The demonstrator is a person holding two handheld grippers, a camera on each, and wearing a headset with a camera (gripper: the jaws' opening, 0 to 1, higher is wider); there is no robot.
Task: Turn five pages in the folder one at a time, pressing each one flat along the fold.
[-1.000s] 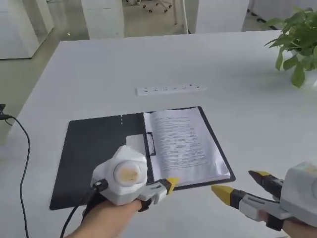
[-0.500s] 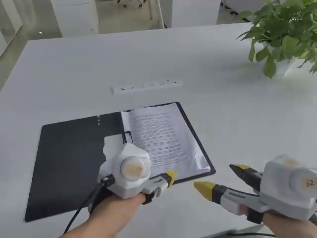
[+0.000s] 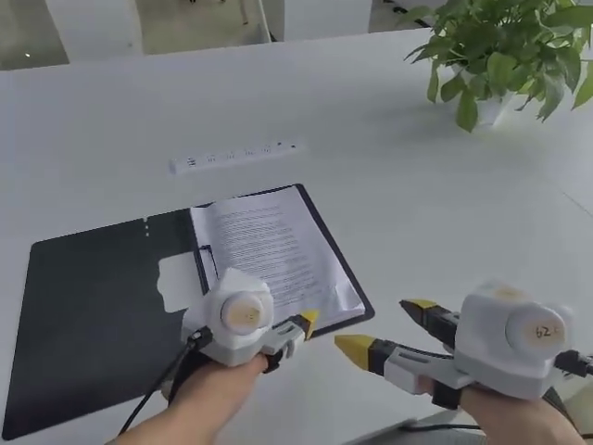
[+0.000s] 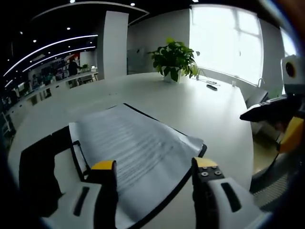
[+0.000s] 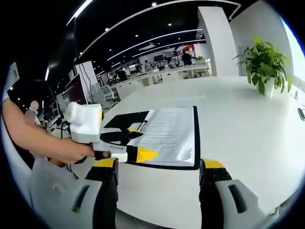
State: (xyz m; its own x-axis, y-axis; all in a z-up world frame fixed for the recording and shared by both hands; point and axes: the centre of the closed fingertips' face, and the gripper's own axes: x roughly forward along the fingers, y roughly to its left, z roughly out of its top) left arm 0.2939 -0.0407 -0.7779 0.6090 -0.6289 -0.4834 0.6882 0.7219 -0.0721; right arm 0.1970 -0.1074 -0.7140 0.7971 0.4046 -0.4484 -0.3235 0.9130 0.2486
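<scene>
Folder (image 3: 93, 287), head view: open on white table (image 3: 417, 185), pages (image 3: 269, 246) on right half; power strip (image 3: 236, 155) and plant (image 3: 491, 46) beyond.
Left gripper view: left gripper (image 4: 154, 164) jaws apart, empty, over pages' near edge.
Right gripper view: right gripper (image 5: 158, 164) jaws apart, empty; office desks (image 5: 143, 81) behind.

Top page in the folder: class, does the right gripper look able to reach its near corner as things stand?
Probably yes: the right gripper is open beside the page, with bare table between them.
</scene>
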